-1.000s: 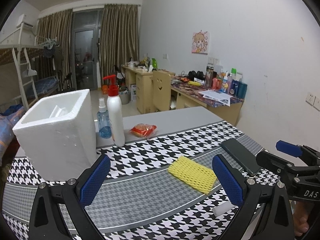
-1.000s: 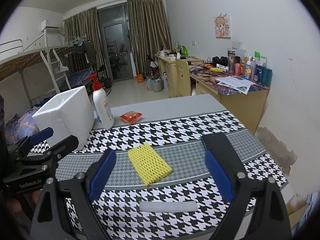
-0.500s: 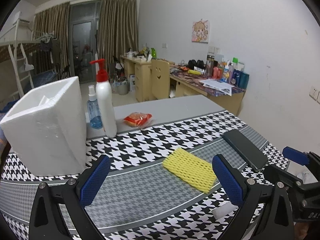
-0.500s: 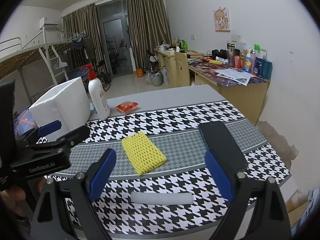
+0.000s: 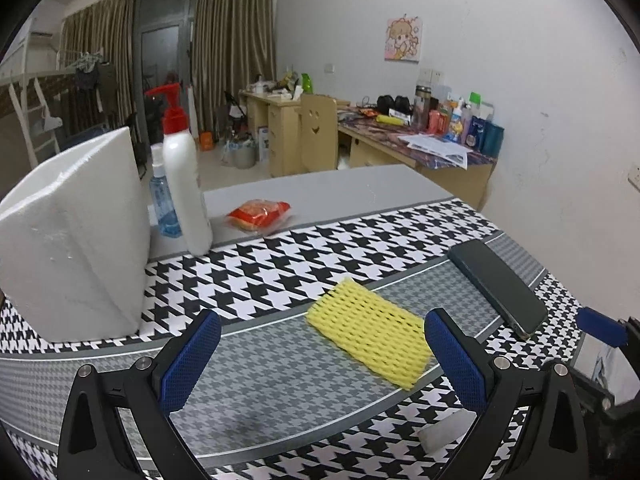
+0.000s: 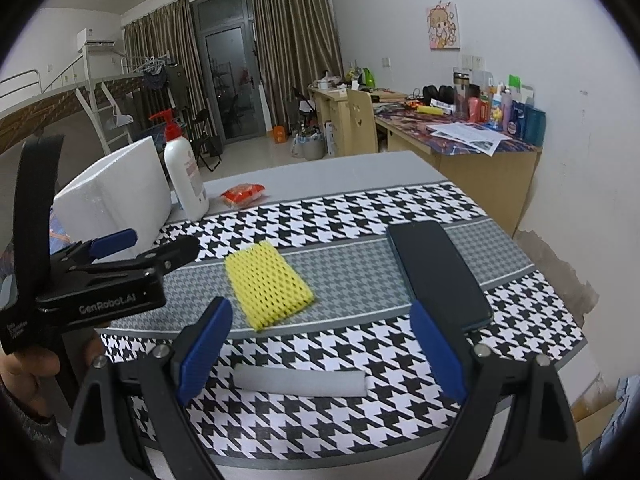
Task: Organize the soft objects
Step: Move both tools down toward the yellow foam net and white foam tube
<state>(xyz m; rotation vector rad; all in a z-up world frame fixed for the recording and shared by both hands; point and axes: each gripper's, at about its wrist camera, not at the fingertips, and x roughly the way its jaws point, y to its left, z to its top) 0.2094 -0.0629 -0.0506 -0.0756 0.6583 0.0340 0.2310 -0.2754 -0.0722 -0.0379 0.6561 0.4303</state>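
Nothing sorted yet — yellow foam net sleeve (image 5: 366,336) and white foam strip (image 6: 299,384) lying on desk (image 5: 260,272); both tongs — left tongs (image 5: 320,364), right tongs (image 6: 320,354) — spread, empty.

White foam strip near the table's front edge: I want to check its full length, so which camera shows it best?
The right wrist view: the white foam strip lies whole between the open right tool. The left wrist view shows only one end, behind the left tool.

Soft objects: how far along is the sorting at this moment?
Nothing looks sorted yet. The yellow foam net and white foam strip lie on the houndstooth cloth, outside the white foam box. In hand: nothing; the left gripper and right gripper are open, empty. Both pieces remain to be picked up.
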